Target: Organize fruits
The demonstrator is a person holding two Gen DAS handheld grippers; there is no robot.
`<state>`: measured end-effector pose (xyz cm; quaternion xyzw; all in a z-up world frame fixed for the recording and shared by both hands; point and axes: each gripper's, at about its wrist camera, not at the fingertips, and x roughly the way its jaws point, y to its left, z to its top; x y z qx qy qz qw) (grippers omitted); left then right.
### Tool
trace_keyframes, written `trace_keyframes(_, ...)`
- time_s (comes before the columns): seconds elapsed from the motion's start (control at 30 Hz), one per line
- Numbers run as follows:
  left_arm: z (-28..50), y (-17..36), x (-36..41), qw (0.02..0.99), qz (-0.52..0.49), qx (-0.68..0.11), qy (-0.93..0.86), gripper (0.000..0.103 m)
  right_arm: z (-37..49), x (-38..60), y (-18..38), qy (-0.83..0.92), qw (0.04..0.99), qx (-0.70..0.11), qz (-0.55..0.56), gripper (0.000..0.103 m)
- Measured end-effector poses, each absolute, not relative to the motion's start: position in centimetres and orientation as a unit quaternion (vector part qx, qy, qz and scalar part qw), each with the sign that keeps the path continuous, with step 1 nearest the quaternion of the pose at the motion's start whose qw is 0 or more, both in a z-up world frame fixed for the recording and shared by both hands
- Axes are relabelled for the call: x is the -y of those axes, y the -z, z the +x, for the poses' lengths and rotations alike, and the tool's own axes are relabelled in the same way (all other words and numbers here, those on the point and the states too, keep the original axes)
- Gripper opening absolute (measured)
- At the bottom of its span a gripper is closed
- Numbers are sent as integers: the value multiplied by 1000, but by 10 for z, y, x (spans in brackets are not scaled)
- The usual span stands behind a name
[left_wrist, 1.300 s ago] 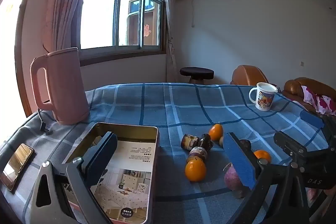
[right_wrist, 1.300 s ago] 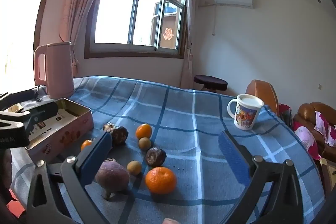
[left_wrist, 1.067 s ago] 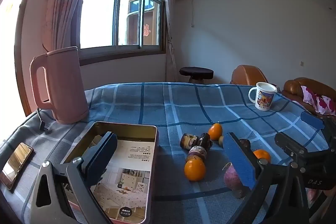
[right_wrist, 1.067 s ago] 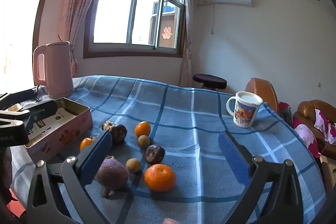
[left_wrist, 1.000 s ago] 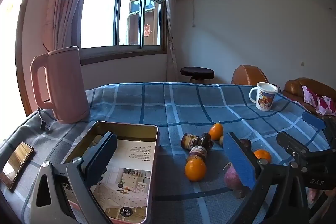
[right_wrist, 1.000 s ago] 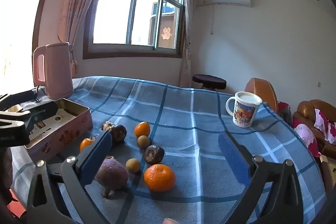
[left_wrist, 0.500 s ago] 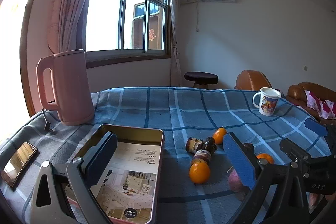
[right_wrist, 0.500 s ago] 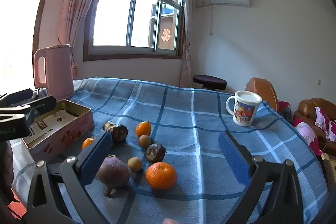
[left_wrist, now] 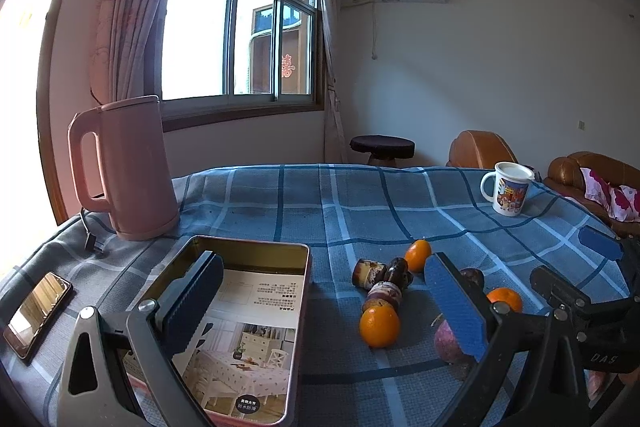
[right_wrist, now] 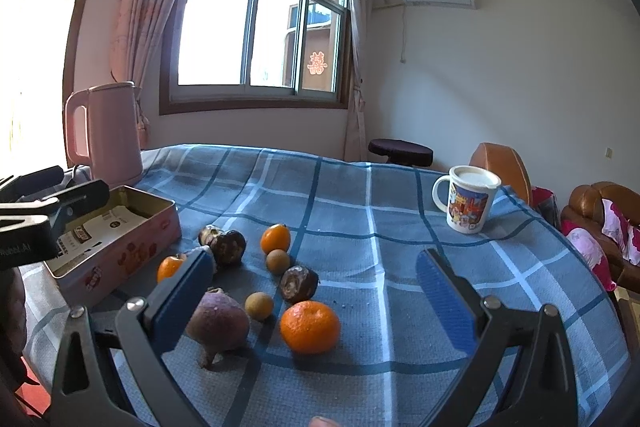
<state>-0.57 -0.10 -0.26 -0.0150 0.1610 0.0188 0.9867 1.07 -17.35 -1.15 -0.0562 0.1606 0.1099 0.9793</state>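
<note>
Several fruits lie loose on the blue checked tablecloth: a big orange, a purple beet-like root, two small tan round fruits, dark wrinkled fruits and smaller oranges. An open metal tin with a printed leaflet inside lies to their left. My left gripper hovers open above the tin's right edge and the fruits, holding nothing. My right gripper is open just in front of the big orange and the root, empty. In the left wrist view an orange lies near the tin.
A pink kettle stands at the back left with its cord. A phone lies at the left table edge. A printed mug stands at the back right. A stool and brown sofa are beyond the table.
Both grippers have risen and drawn back slightly, so the table sits a little lower in both views. Both stay open. The fruits and the tin have not moved.
</note>
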Motion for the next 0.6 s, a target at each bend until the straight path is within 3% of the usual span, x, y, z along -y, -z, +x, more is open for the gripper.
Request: trace_keyframes(0.6,-7,4,1,986,-14,-163,-15,102,10,172,15,-112,979,-163,-54,103)
